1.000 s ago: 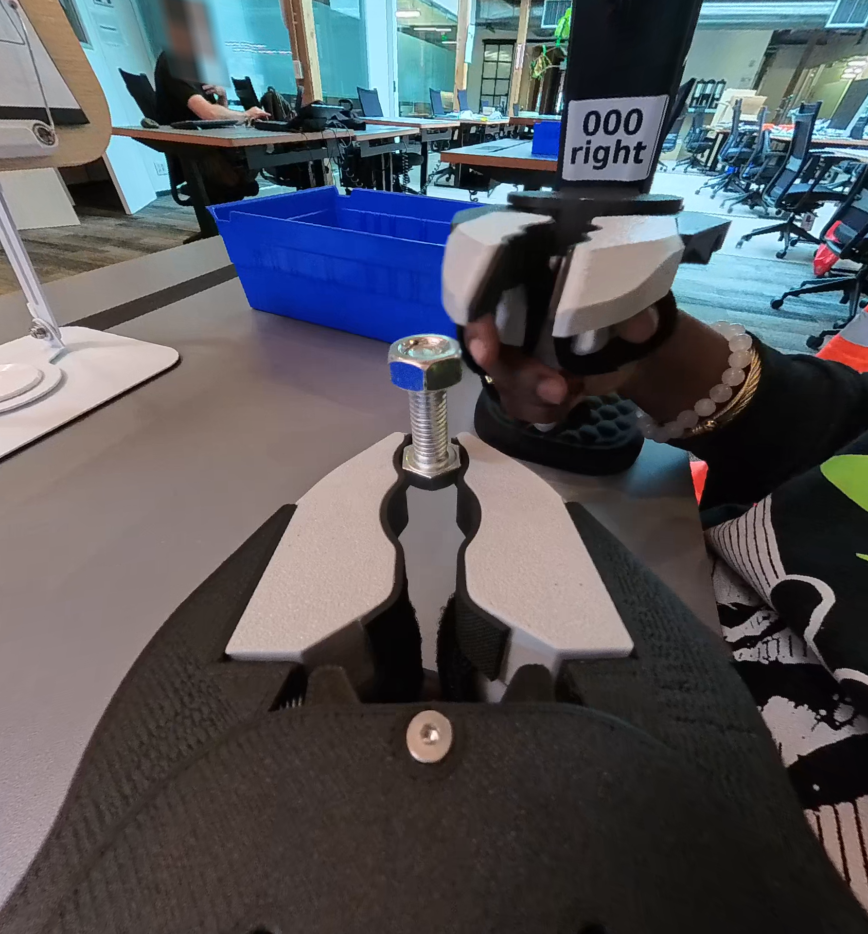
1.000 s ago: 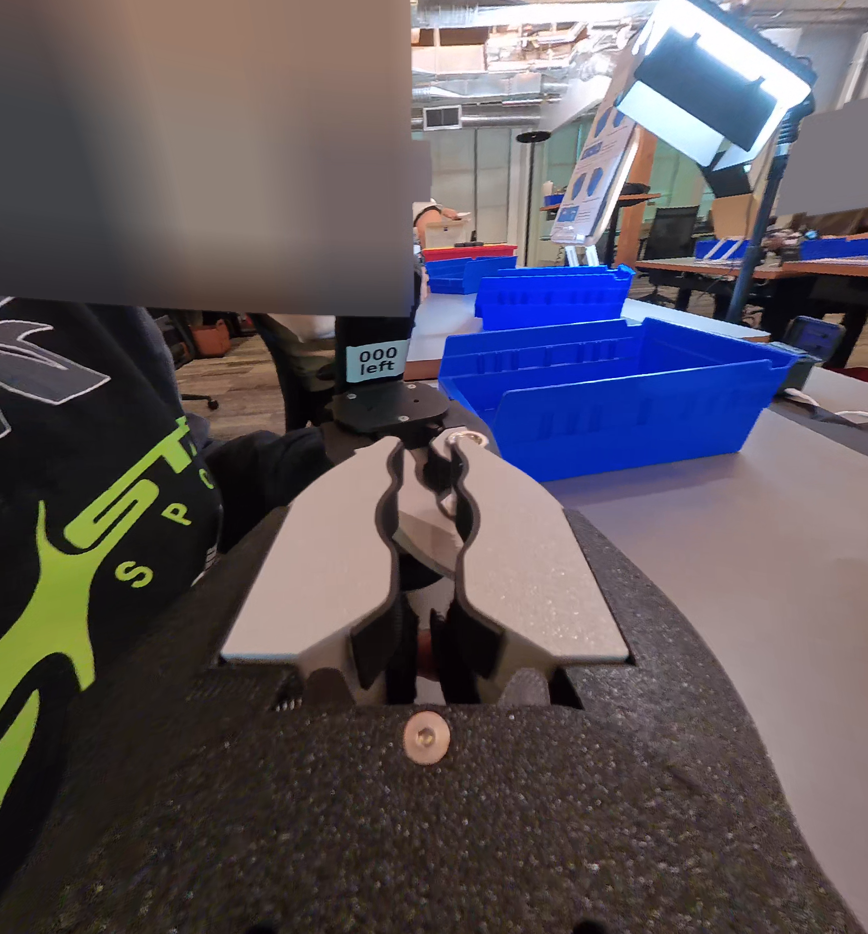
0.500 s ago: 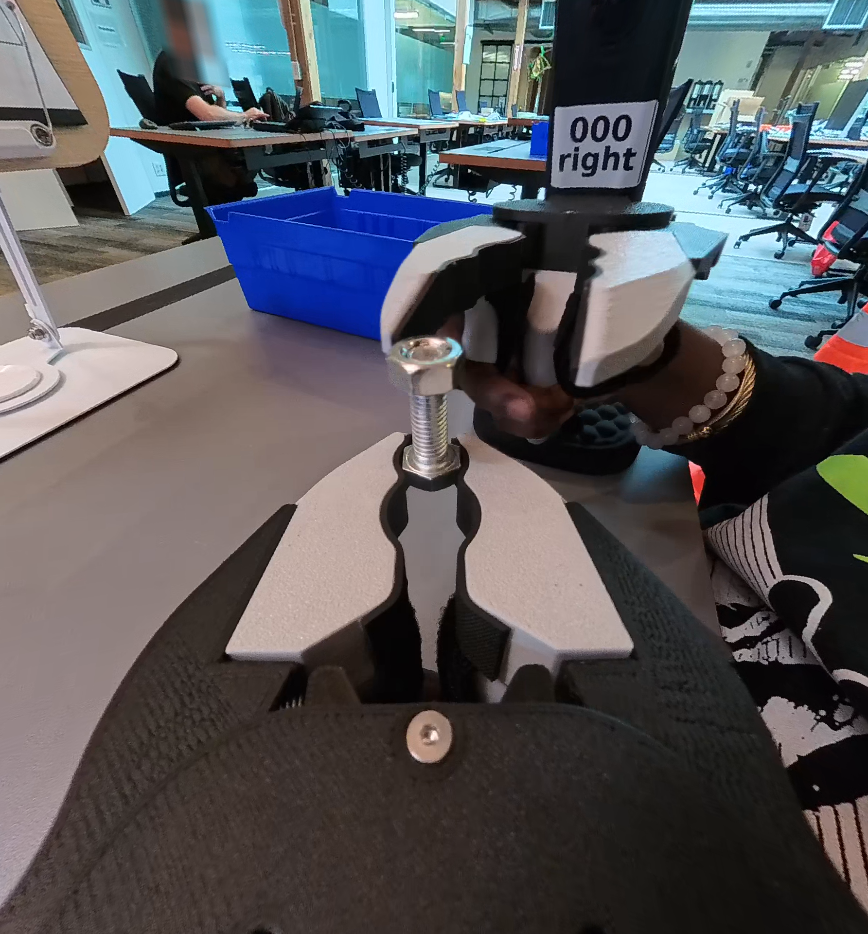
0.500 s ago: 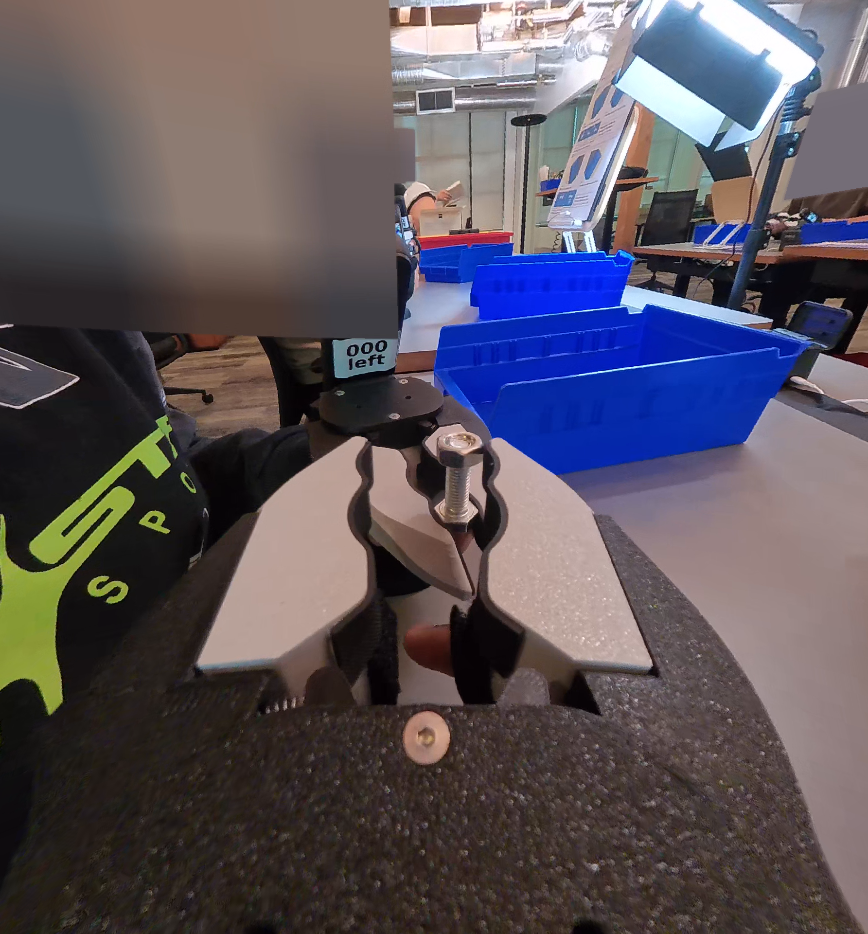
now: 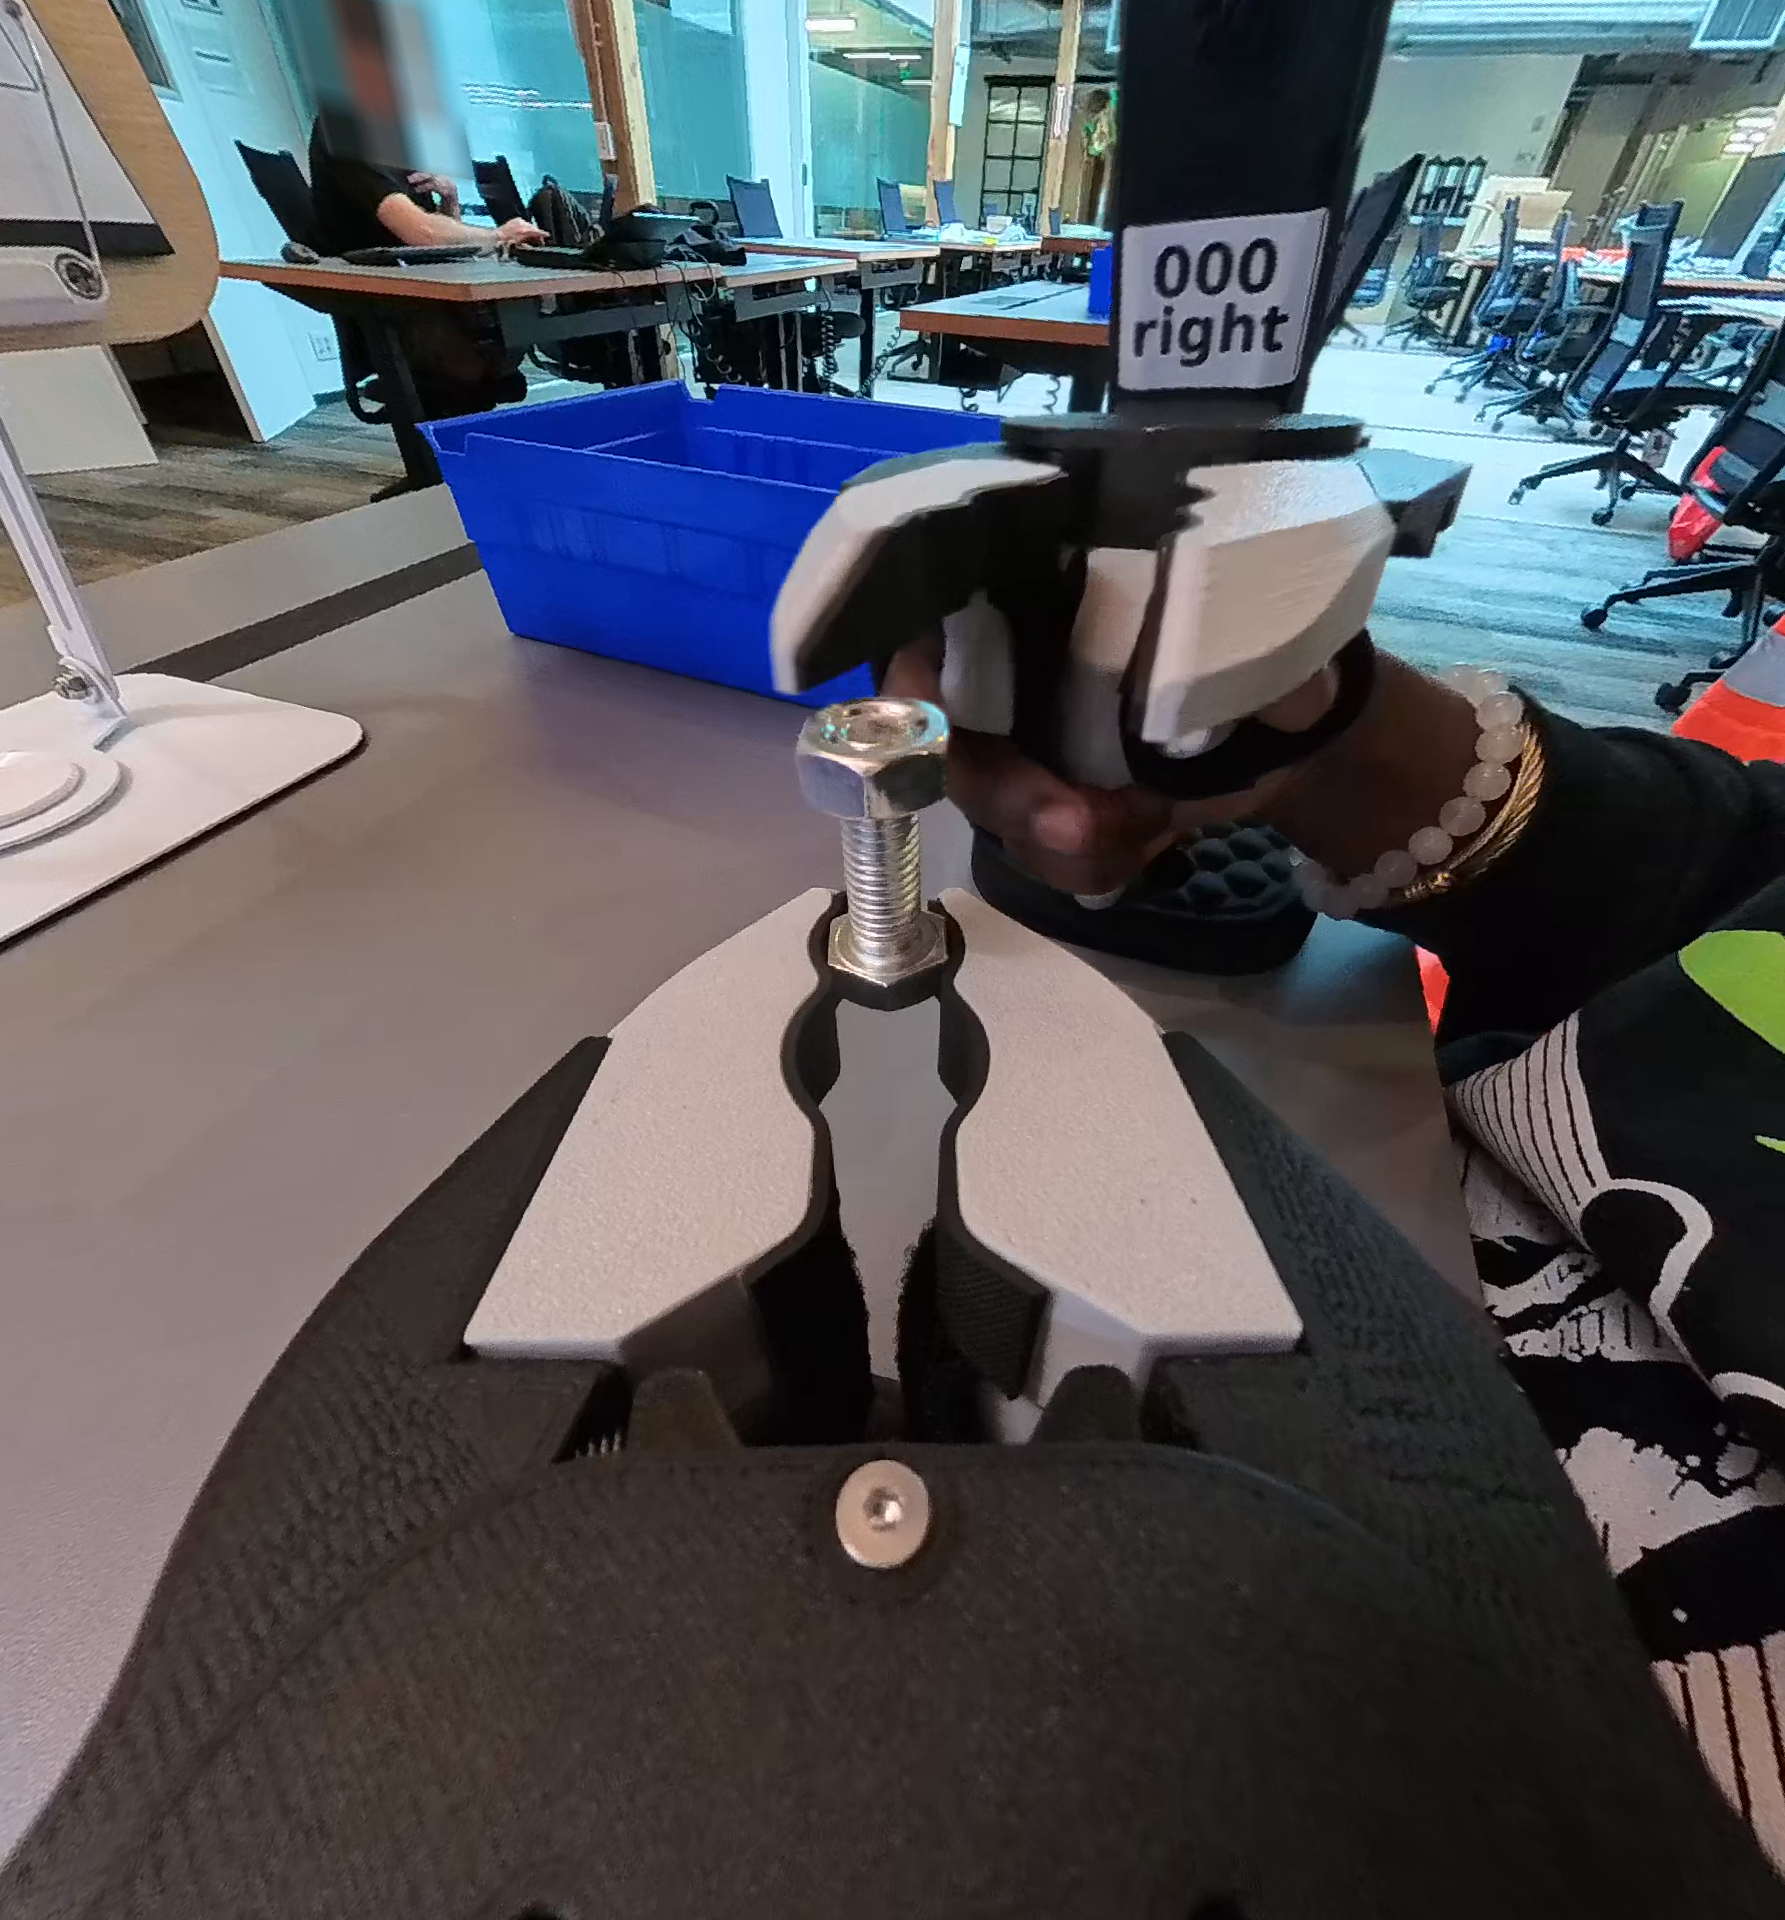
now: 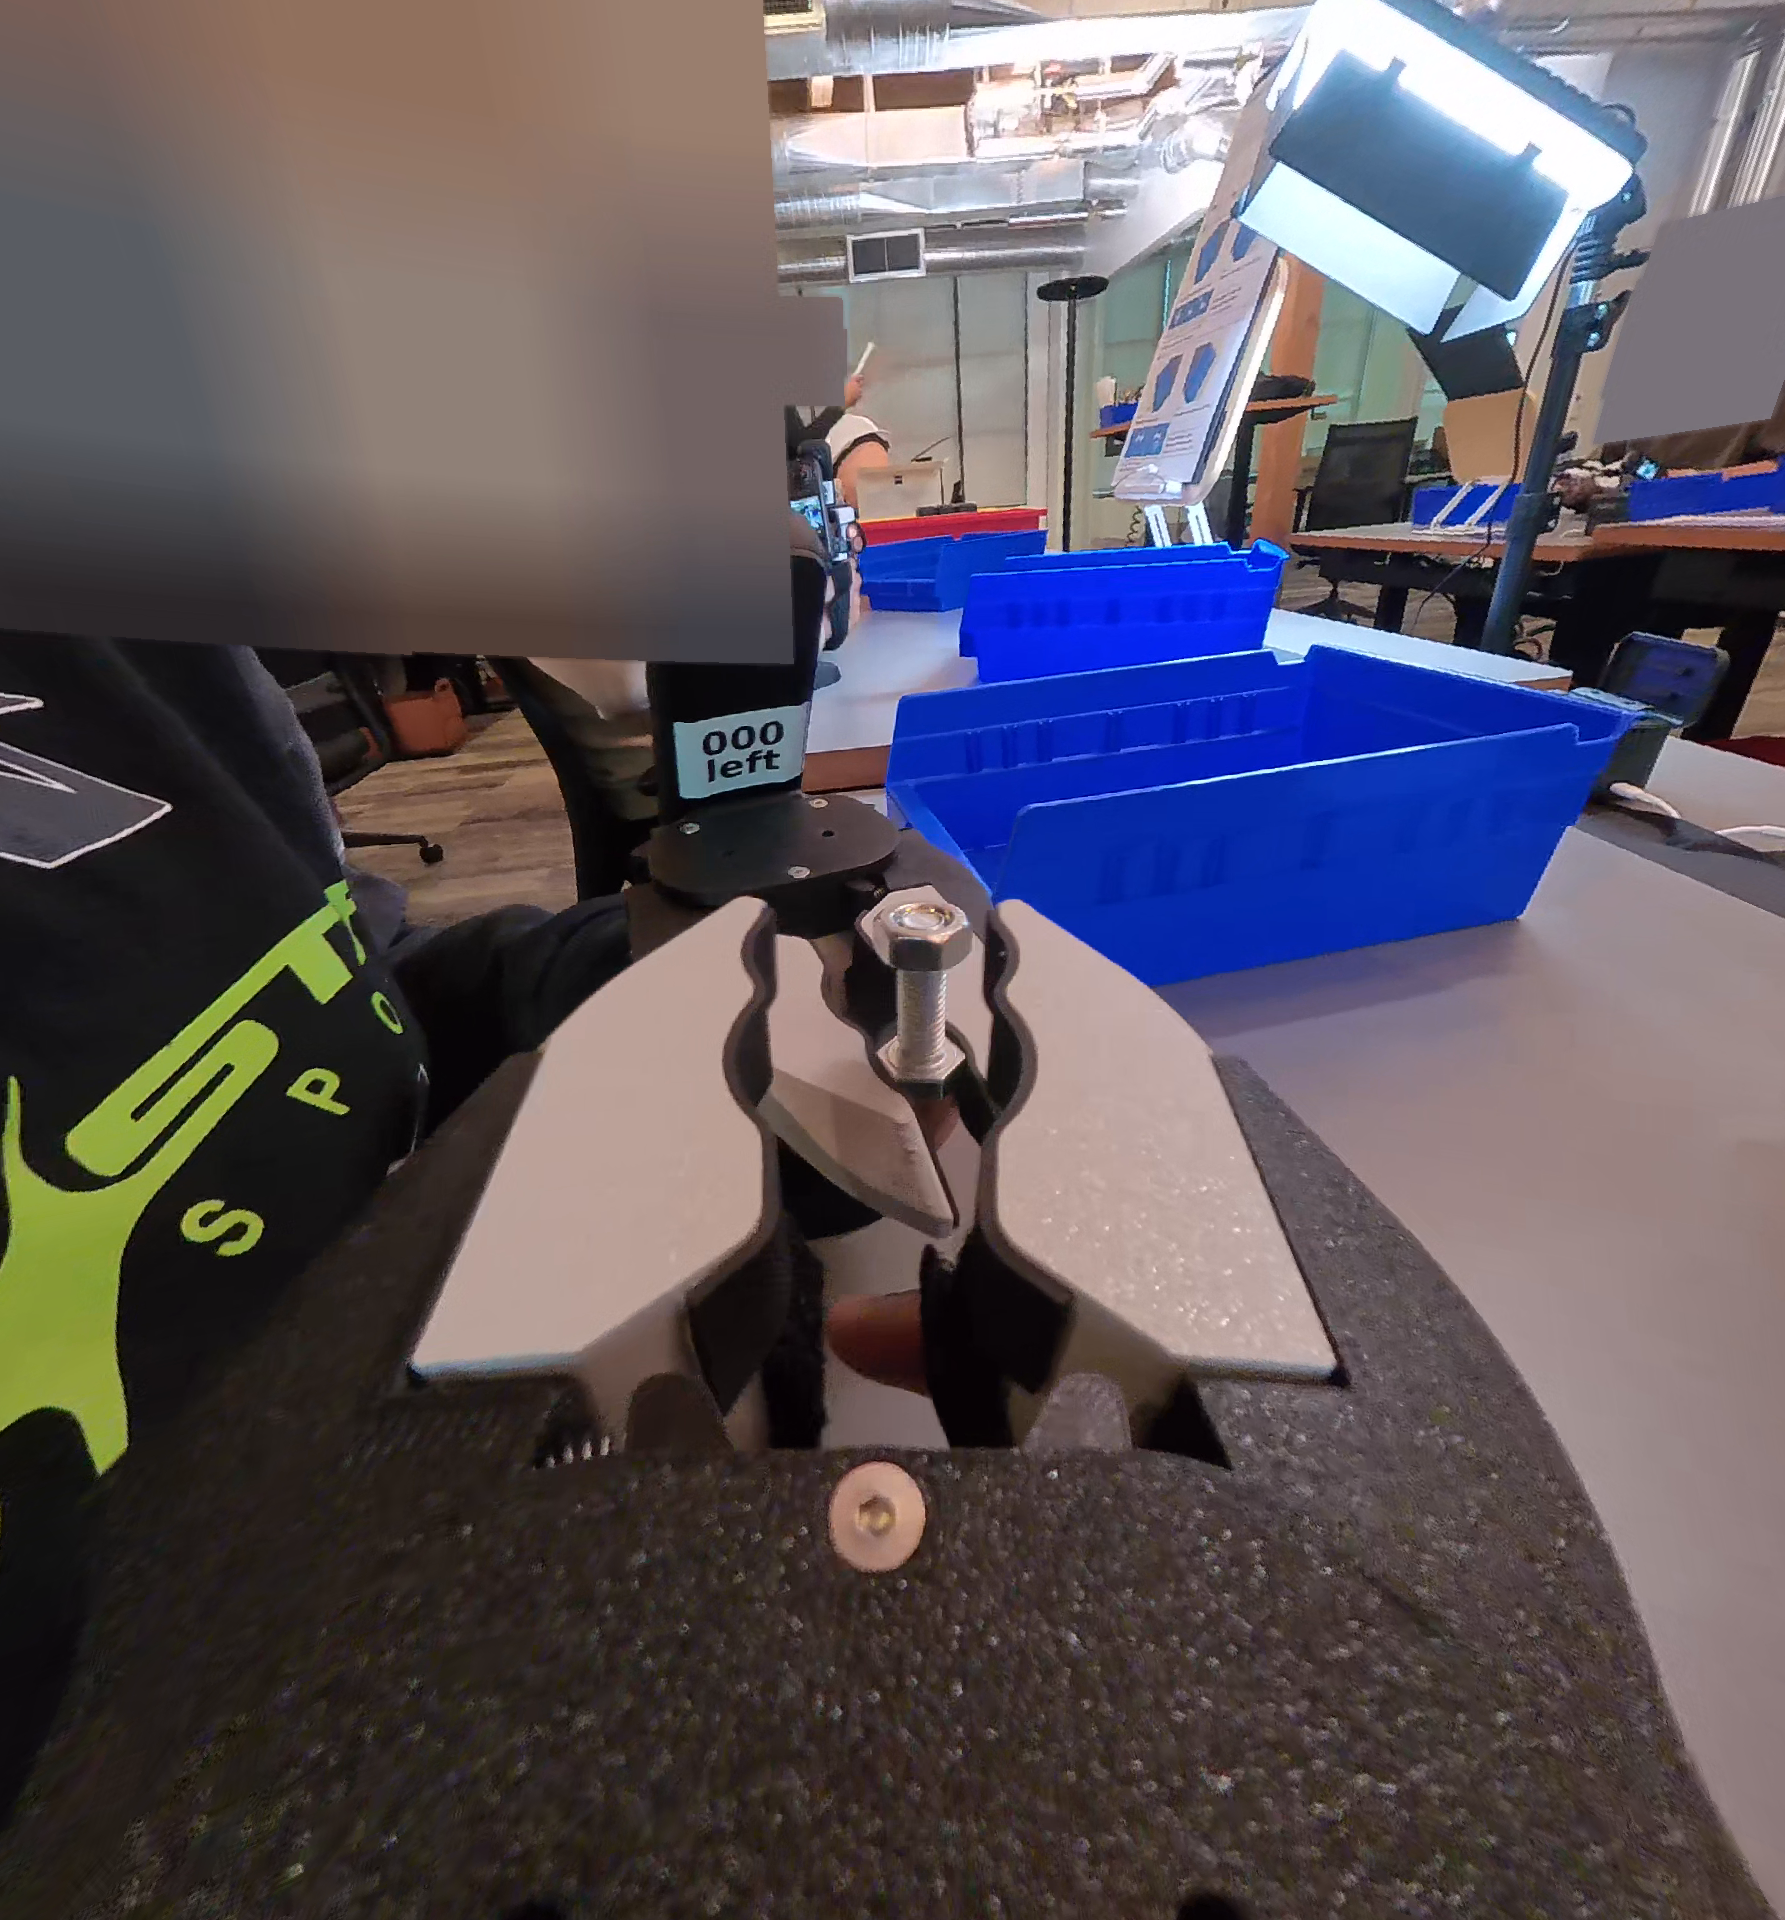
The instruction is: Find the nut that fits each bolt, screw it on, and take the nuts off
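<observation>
- Left wrist view: my left gripper (image 5: 886, 961) is clamped on the nut (image 5: 885, 951) at its fingertips, and the bolt (image 5: 872, 821) stands upright out of that nut, hex head on top, over the grey table (image 5: 296, 1018).
- Just behind the bolt head, my right gripper (image 5: 1054, 623) hangs a little above and beside it, not touching as far as I can see.
- In the right wrist view the bolt (image 6: 924, 987) sits between my right gripper's (image 6: 877, 987) fingertips, nearer the right-hand one; its jaws stand apart with a gap on each side of the head.
- Against a second ago: those jaws were nearly together then and hid the bolt; now they have spread, and the right gripper has come in from the side to the bolt head. The left gripper's grip is unchanged.
- Farther back, a blue bin (image 5: 680, 551) stands on the table; I see nothing in the part of its inside that shows.
</observation>
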Tool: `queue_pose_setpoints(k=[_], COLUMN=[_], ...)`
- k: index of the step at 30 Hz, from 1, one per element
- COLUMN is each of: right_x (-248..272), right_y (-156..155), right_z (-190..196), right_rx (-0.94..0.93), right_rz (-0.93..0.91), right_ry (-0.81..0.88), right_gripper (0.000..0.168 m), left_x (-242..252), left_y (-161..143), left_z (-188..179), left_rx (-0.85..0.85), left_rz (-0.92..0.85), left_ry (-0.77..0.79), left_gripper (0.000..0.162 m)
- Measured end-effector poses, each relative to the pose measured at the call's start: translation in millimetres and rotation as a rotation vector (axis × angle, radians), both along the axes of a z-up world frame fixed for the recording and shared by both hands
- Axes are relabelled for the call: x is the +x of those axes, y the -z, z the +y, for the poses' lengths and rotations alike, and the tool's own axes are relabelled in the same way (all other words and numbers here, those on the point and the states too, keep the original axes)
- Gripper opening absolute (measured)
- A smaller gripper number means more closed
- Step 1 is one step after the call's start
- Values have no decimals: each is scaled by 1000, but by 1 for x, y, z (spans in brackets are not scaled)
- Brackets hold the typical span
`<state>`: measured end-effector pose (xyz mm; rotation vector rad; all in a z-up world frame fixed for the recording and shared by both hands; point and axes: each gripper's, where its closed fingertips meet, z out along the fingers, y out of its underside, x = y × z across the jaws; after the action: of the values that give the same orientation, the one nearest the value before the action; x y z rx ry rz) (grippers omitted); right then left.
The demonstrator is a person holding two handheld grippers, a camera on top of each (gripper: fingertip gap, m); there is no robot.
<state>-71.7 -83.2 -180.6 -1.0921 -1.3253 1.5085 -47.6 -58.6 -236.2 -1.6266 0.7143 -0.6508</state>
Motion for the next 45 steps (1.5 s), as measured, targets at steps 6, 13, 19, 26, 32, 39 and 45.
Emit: queue_pose_setpoints(k=[6, 13, 19, 26, 32, 39, 45], right_x=[-8, 7, 5, -9, -10, 11, 6], right_y=[2, 2, -3, 4, 5, 4, 4], right_z=[-5, -3, 4, -3, -8, -5, 4], right_rx=[19, 19, 13, 11, 19, 15, 18], right_rz=[-23, -29, 5, -28, -37, -30, -22], right_ry=[-22, -39, 9, -22, -44, -58, -1], right_gripper=[51, 18, 29, 52, 46, 11, 24], left_x=[1, 0, 1, 1, 0, 0, 1], left_y=[0, 0, 1, 1, 1, 1, 1], left_z=[0, 0, 0, 0, 0, 0, -1], left_rx=[7, 3, 3, -1, -2, -6, -4], left_rz=[8, 7, 12, 12, 10, 7, 10], left_ry=[1, -5, 1, 5, 1, 0, 1], left_gripper=[14, 14, 14, 14, 14, 15, 14])
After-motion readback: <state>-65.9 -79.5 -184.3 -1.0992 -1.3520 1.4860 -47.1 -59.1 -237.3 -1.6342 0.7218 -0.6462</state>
